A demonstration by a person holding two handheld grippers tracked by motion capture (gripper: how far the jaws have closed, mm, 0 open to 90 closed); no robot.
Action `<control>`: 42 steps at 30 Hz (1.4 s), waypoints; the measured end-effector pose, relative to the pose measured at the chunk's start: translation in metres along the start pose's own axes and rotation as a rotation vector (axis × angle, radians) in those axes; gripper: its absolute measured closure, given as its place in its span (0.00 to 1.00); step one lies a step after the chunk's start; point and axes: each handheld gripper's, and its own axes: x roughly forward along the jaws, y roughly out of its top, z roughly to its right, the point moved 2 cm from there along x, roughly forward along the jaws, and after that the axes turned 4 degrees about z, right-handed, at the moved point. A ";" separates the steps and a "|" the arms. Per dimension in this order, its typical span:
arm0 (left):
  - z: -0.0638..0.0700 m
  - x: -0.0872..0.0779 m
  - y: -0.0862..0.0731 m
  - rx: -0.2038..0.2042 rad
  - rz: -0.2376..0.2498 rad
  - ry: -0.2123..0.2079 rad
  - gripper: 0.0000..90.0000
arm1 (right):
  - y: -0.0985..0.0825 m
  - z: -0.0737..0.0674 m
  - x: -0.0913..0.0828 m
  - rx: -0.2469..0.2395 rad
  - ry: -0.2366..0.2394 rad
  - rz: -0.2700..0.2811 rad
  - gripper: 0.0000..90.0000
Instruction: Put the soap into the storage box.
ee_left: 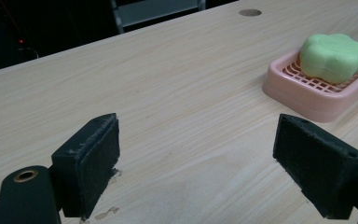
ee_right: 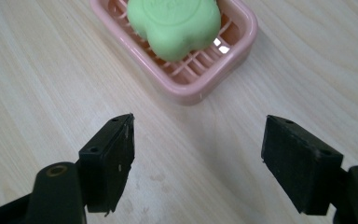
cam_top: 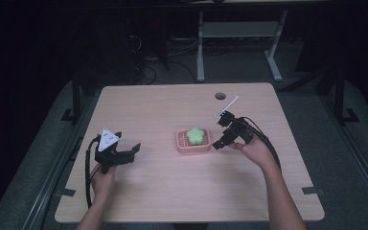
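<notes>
- Right gripper [ee_right: 198, 161]: jaws spread wide, holding nothing, just short of the pink soap dish [ee_right: 193, 84].
- Its view shows embossing on the green soap [ee_right: 175, 25] lying in that dish.
- Left gripper [ee_left: 196, 163]: jaws wide apart, empty, well left of the dish.
- The high view shows the dish mid-table [cam_top: 163, 110].

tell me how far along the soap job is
Looks done: the green soap sits in the pink soap dish. In hand: nothing; the right tongs are open just short of the dish, the left tongs open farther off. Left: any grasp of either.
</notes>
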 end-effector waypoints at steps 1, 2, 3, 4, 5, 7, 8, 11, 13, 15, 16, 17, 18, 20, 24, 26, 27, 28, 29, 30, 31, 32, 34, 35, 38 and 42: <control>0.000 0.000 0.000 0.002 -0.002 0.001 0.16 | -0.003 0.001 -0.001 0.002 0.000 0.000 0.28; 0.000 0.000 0.000 0.003 -0.003 0.001 0.16 | -0.005 0.001 -0.001 0.008 0.000 0.001 0.28; 0.000 0.000 0.000 0.002 -0.002 0.000 0.16 | -0.005 0.001 -0.001 0.008 0.000 0.001 0.28; 0.000 0.000 0.000 0.002 -0.002 0.000 0.16 | -0.008 0.002 -0.001 0.009 0.001 -0.001 0.28; 0.000 0.000 0.000 0.004 -0.004 0.000 0.16 | -0.010 0.002 -0.001 0.010 0.004 0.000 0.28; 0.001 0.001 0.000 0.004 -0.002 -0.001 0.16 | -0.013 0.003 -0.002 0.014 0.001 -0.010 0.28; 0.001 0.001 0.000 0.004 -0.003 -0.001 0.16 | -0.014 0.003 -0.002 0.012 0.000 -0.008 0.28; 0.001 0.001 0.000 0.008 -0.002 -0.002 0.16 | -0.017 0.003 -0.005 0.015 0.000 0.002 0.29; 0.001 0.001 0.000 0.007 -0.002 0.000 0.16 | -0.020 0.004 -0.006 0.019 -0.001 0.006 0.29; 0.002 0.001 0.000 0.009 -0.004 0.000 0.16 | -0.024 0.005 -0.008 0.024 -0.001 0.009 0.29; 0.002 0.001 0.000 0.011 -0.005 0.001 0.16 | -0.024 0.005 -0.008 0.024 -0.001 0.009 0.29; 0.002 0.001 0.000 0.011 -0.005 0.002 0.16 | -0.026 0.006 -0.008 0.026 0.000 0.010 0.29; 0.002 0.001 0.000 0.011 -0.007 0.002 0.16 | -0.029 0.006 -0.009 0.028 -0.003 0.010 0.29; 0.003 0.001 0.000 0.009 -0.008 0.001 0.16 | -0.033 0.007 -0.010 0.033 -0.003 0.013 0.29; 0.003 0.001 0.000 0.011 -0.009 0.001 0.16 | -0.037 0.008 -0.011 0.040 -0.006 0.013 0.29; 0.003 0.001 0.000 0.012 -0.008 0.001 0.16 | -0.042 0.009 -0.012 0.042 -0.007 0.017 0.29; 0.003 0.001 0.000 0.012 -0.008 0.001 0.16 | -0.042 0.009 -0.012 0.042 -0.007 0.017 0.29; 0.003 0.001 0.000 0.013 -0.008 0.001 0.16 | -0.043 0.009 -0.013 0.045 -0.006 0.018 0.29; 0.003 0.002 0.000 0.013 -0.005 0.001 0.16 | -0.046 0.009 -0.014 0.049 -0.007 0.020 0.29; 0.003 0.002 0.000 0.014 -0.004 0.001 0.16 | -0.048 0.009 -0.015 0.053 -0.007 0.023 0.29; 0.003 0.002 0.000 0.014 -0.003 0.002 0.16 | -0.050 0.010 -0.016 0.053 -0.007 0.028 0.29; 0.003 0.002 0.000 0.014 -0.003 0.002 0.16 | -0.051 0.010 -0.016 0.056 -0.007 0.030 0.29; 0.003 0.002 0.000 0.015 -0.004 0.002 0.16 | -0.054 0.010 -0.017 0.059 -0.009 0.026 0.29; 0.003 0.002 -0.001 0.015 -0.005 0.001 0.16 | -0.056 0.010 -0.018 0.060 -0.010 0.026 0.29; 0.003 0.002 0.000 0.017 -0.006 0.001 0.16 | -0.060 0.010 -0.019 0.066 -0.013 0.036 0.29; 0.004 0.002 -0.001 0.019 -0.010 -0.001 0.16 | -0.067 0.010 -0.020 0.075 -0.008 0.042 0.29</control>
